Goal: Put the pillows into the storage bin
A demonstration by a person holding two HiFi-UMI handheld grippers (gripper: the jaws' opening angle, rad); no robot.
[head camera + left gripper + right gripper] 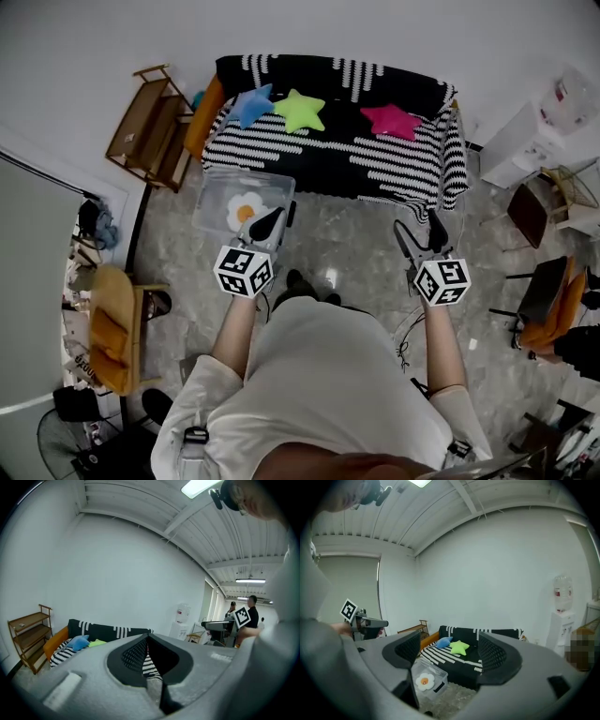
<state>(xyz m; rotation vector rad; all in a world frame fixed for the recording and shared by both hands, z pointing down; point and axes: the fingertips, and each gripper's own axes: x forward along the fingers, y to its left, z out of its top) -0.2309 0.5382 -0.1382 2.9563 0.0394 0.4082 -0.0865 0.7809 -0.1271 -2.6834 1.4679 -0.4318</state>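
Three star pillows lie on the black-and-white striped sofa (328, 150): a blue one (251, 103), a green one (300, 110) and a pink one (392, 120). On the floor in front of the sofa's left end stands a clear storage bin (214, 192) with a fried-egg-shaped pillow (246, 211) inside. My left gripper (270, 221) hovers at the bin's right edge with its jaws shut and nothing held. To the right, my right gripper (419, 239) is held over bare floor, open and empty. The right gripper view looks past its pads (408, 648) at the bin (436, 686) and the blue pillow (443, 642).
A wooden shelf (150, 127) stands left of the sofa, and an orange cushion (204, 112) leans at the sofa's left arm. A wooden chair (112, 328) is at the left, a white cabinet (525, 141) and chairs (548, 300) at the right. Cables (405, 342) lie on the floor.
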